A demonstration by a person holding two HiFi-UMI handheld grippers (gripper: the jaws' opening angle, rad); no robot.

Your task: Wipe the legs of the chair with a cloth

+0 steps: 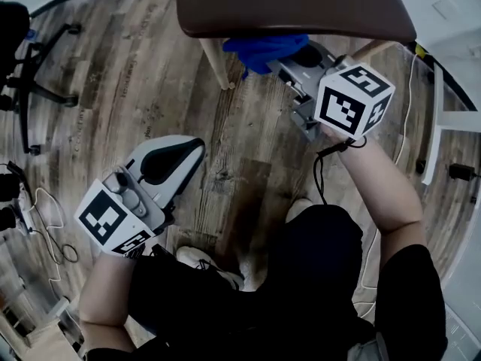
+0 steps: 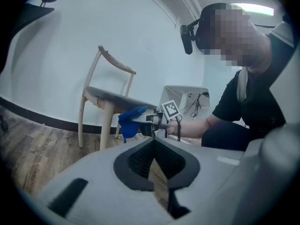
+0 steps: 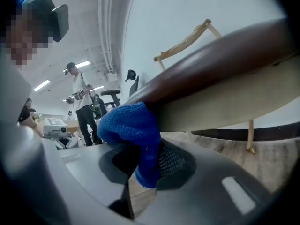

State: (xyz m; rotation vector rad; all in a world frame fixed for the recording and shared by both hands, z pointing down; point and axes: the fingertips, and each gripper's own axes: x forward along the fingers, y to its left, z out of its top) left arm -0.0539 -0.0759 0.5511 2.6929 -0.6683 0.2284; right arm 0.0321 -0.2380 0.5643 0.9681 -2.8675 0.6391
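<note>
Right tongs (image 3: 140, 175): my grey moulded shell, ribbed black pads clamped on a bunched, nubby blue knitted cloth (image 3: 132, 125).
Left tongs (image 2: 153, 168): same smooth grey shell, my pads pressed together with nothing between.
Cloth's place: up against the chair's rounded brown seat (image 1: 293, 6), just beside a pale, round wooden leg (image 1: 216, 62).
Floor (image 1: 135, 89): grainy wood-look planks.

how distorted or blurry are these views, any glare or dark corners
Head view: fisheye bows the floor planks, corners go dark, detail fairly sharp. Left gripper view: heavy round vignette, the chair sharp, the left gripper soft up close. Right gripper view: the blue cloth in the right gripper slightly soft, the ceiling lights bright but not flaring.
</note>
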